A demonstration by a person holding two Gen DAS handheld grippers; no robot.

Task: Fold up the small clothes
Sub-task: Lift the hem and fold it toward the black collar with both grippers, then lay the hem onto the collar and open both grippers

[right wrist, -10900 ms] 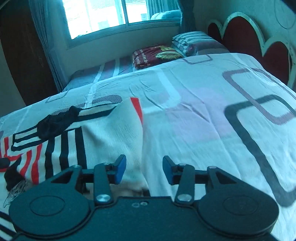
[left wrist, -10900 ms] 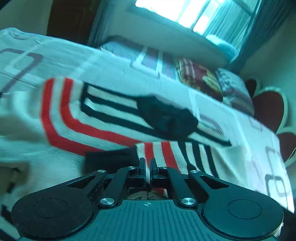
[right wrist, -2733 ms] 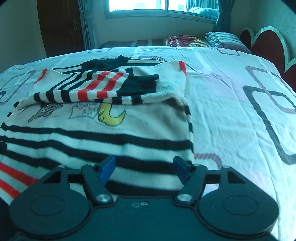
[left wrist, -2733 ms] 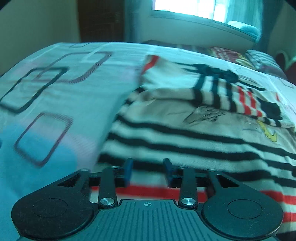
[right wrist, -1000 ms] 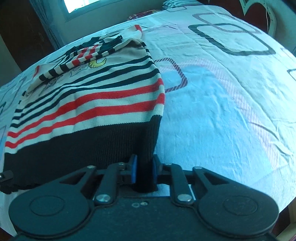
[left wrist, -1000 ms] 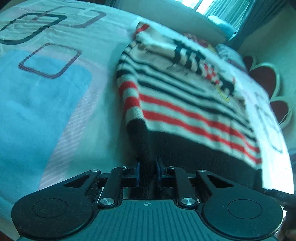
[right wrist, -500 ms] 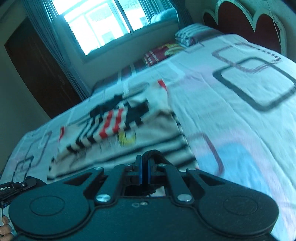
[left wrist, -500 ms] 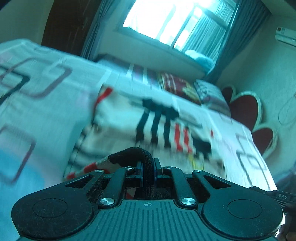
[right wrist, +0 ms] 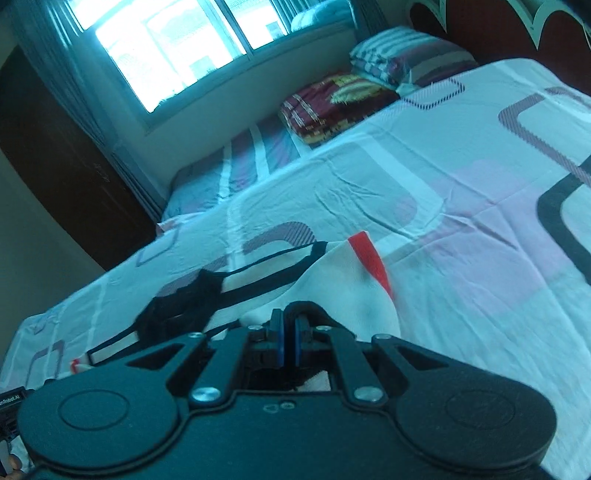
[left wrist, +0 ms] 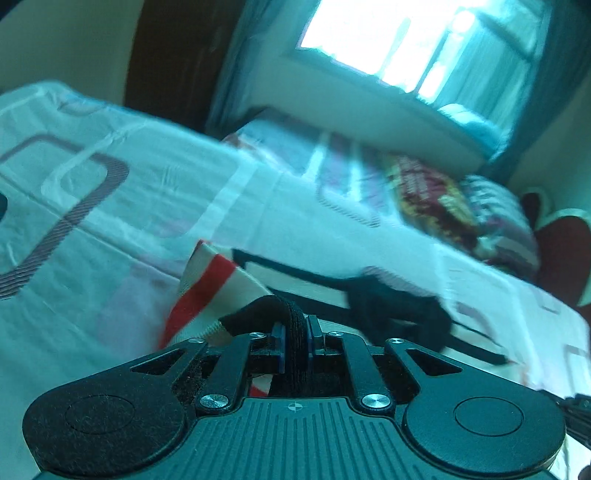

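While both views are smeared by motion blur, the grips read clearly enough. At the lower centre of the left wrist view, the left gripper [left wrist: 294, 341] has its blue pads pressed onto a thick fold of black ribbed hem belonging to the striped sweater [left wrist: 218, 291]; the hem bulges up and over the fingertips. From that pinch the sweater's cream body with a red stripe runs toward the middle left of the frame, and its black-trimmed part lies on the patterned bed sheet [left wrist: 110, 206] at centre right.

Low in the middle of the right wrist view, the right gripper [right wrist: 289, 338] has its pads drawn nearly together, with a thin edge of the same black hem arching over the tips; it is pinching the sweater. Beyond it the sweater's cream cloth with one red stripe spreads across the middle of the frame, and a dark crumpled part sits at centre left.

Toward the top of both views lie a red patterned pillow [right wrist: 325, 107], a striped pillow [right wrist: 402, 55], a bright window [right wrist: 177, 40] and a dark red headboard [right wrist: 480, 26].
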